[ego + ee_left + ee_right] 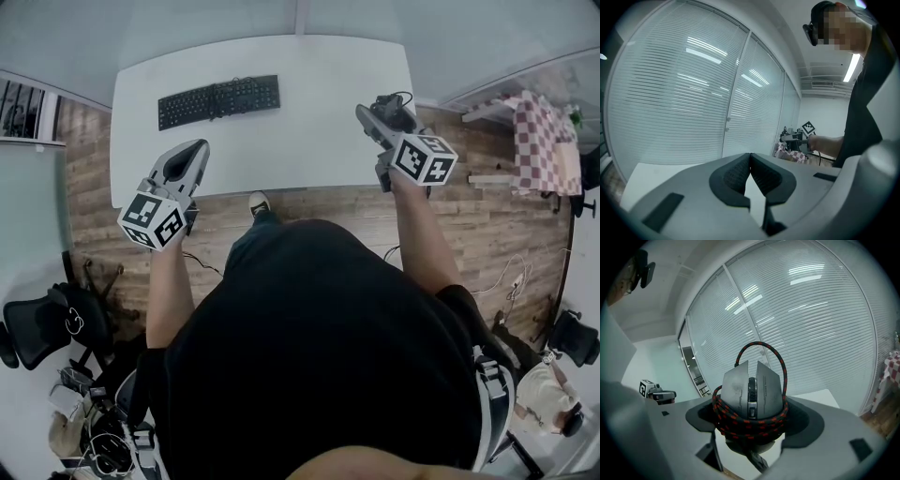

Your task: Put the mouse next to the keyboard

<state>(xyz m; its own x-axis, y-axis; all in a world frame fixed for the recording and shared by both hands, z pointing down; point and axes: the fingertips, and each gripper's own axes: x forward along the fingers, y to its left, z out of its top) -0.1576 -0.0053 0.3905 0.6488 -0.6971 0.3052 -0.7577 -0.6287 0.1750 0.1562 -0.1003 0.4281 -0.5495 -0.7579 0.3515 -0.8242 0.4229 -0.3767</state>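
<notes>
A grey mouse (751, 392) wrapped in its red-and-black braided cable is clamped between the jaws of my right gripper (751, 416); the head view shows that gripper (382, 120) held up beyond the table's right edge, with the mouse (392, 111) at its tip. A black keyboard (218, 100) lies on the white table (319, 103) at the far left-centre. My left gripper (184, 164) hovers over the table's near left corner, and its pads (738, 174) meet at the tips with nothing between them (750, 161).
Wood floor surrounds the table. A checkered-cloth table (536, 141) stands at the right, black office chairs (42, 323) at the lower left. Blinds behind glass walls fill both gripper views.
</notes>
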